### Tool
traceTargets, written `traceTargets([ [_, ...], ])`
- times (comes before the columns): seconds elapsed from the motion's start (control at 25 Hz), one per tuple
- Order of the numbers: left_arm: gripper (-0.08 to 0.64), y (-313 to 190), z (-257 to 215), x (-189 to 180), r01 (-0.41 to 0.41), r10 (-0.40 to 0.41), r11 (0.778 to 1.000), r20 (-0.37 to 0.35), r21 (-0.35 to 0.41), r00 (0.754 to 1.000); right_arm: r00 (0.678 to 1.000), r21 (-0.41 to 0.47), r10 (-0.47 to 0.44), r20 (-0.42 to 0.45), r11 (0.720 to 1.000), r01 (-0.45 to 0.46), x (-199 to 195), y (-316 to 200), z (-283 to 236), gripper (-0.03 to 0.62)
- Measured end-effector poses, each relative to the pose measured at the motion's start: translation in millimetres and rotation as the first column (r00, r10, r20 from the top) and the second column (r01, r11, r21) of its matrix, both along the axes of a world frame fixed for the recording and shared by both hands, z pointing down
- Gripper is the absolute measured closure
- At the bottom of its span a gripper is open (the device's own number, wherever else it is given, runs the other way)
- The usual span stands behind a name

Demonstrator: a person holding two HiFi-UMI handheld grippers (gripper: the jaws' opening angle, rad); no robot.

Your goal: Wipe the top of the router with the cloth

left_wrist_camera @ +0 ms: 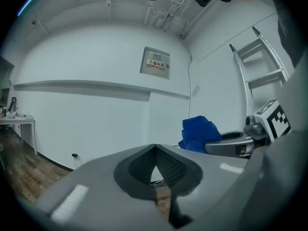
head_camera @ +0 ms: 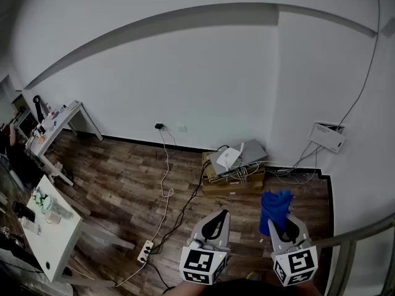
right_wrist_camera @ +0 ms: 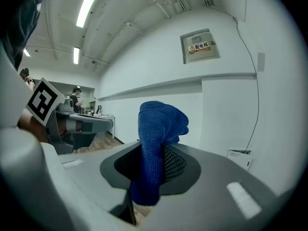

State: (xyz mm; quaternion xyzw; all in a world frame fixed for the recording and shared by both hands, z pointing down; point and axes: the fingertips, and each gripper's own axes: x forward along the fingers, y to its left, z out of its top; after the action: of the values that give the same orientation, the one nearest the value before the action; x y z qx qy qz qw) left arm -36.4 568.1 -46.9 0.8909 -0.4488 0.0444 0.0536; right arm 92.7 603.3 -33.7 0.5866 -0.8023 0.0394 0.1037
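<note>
I count two grippers, one cloth and one router. My left gripper point(head_camera: 220, 219) has its jaws pressed together with nothing between them, as its own view shows. My right gripper point(head_camera: 282, 227) is clamped on the blue cloth point(head_camera: 275, 205), which stands up out of the jaws in a bunched fold. The white router point(head_camera: 229, 158) lies on a flat grey thing I cannot identify, atop a cardboard box point(head_camera: 233, 182) on the wood floor point(head_camera: 117, 184) against the wall. It is ahead of both grippers and well apart from the cloth. Only the head view shows the router, the box, one power strip point(head_camera: 146, 250), one white wall box point(head_camera: 326, 137) low at right, and two white tables point(head_camera: 54, 230) at left. Both gripper views show one signed wall panel point(left_wrist_camera: 156, 63) high up. The left gripper view alone shows a ladder point(left_wrist_camera: 262, 66); the right gripper view alone shows two ceiling lights point(right_wrist_camera: 89, 4). Cables point(head_camera: 165, 184) trail over the floor between the grippers and the box.
</note>
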Motion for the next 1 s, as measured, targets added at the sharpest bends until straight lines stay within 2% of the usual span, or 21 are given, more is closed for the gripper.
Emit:
traceTargets([
  [0.32, 0.56, -10.3, 4.9, 31.7, 0.01, -0.01, 1.0, 0.007, -0.021, 1.0, 1.0, -0.013, -0.014, 0.012, 1.0, 0.015, 28.5, -10.2, 5.7, 0.48],
  [0.72, 0.56, -42.3, 23.4, 80.6, 0.085, -0.083, 0.994, 0.035, -0.064, 0.996, 0.995, -0.036, -0.089, 0.046, 0.995, 0.091, 65.3, -46.7, 29.2, 0.476],
  [0.92, 0.56, -60.7, 42.1, 81.2, 0.109, -0.103, 0.99, 0.071, -0.091, 0.992, 0.993, -0.078, -0.104, 0.059, 0.991, 0.108, 65.6, -72.3, 49.7, 0.476],
  [1.0, 0.56, -76.6, 51.8, 74.6, 0.116, -0.11, 0.988, 0.064, -0.101, 0.992, 0.992, -0.086, -0.113, 0.054, 0.989, 0.117, 61.2, -90.6, 59.7, 0.476],
])
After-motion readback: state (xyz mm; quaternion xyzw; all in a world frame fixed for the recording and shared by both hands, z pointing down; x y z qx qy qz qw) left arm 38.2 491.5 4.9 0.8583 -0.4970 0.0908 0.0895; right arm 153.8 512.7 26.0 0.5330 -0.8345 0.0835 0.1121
